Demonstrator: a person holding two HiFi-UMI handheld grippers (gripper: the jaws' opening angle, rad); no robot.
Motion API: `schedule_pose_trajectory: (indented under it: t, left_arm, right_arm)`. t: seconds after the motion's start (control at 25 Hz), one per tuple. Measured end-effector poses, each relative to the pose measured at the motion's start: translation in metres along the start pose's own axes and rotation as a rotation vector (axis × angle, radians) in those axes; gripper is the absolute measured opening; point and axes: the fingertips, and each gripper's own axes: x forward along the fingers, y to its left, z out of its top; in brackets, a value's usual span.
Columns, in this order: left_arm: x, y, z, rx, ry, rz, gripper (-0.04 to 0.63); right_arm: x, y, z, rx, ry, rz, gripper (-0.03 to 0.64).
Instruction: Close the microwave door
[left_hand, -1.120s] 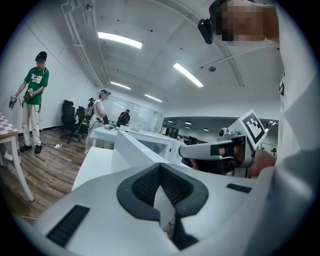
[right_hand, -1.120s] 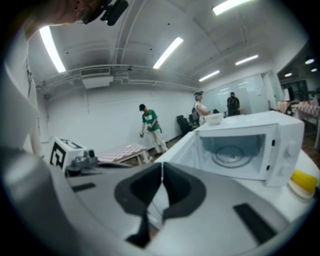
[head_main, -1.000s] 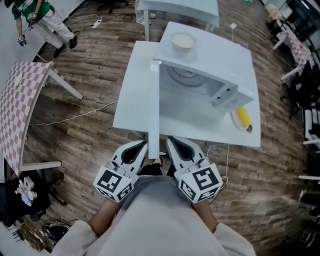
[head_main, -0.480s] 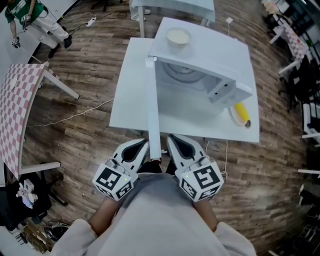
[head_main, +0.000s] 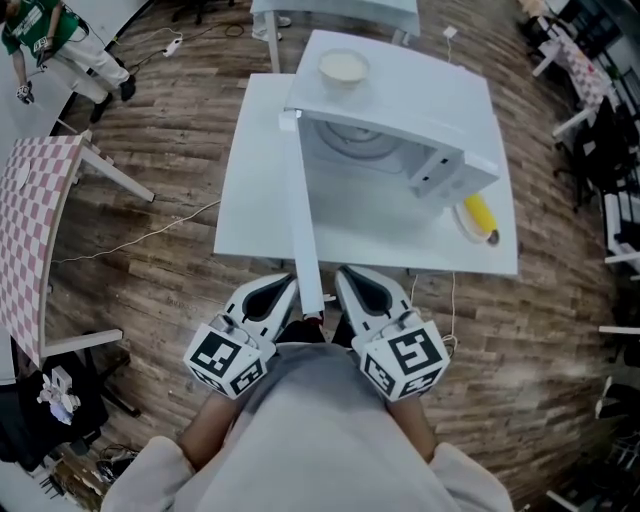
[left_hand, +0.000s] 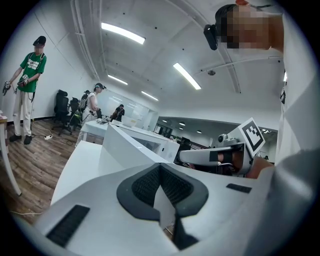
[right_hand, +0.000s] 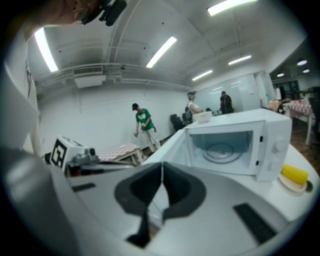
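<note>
Microwave door (head_main: 303, 210) stood wide open over the tabletop (head_main: 250, 200). Its free edge lay between the left hand-held gripper (head_main: 283, 290) and the right hand-held gripper (head_main: 347, 278), both pressed together and empty. The door was probably a rigid, light-swinging hinged panel, best pushed on its outer face near the free edge.

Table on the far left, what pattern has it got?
Pink and white checks on the table; head view shows it best.

White microwave (head_main: 400, 140) on table, door (head_main: 304, 215) swung wide open

Open microwave door (head_main: 303, 215) edge-on between left claw (head_main: 287, 285) and right claw (head_main: 343, 274); free tabletop (head_main: 255, 190) leftward.
</note>
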Motion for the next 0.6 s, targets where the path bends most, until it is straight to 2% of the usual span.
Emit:
schedule_pose_trajectory:
  t: [0.6]
  left_arm:
    - [0.022,-0.013,0.001,-0.004,0.019,-0.069,0.018]
  right_arm:
    - [-0.006,-0.015,-0.001,0.021,0.0,-0.035,0.025]
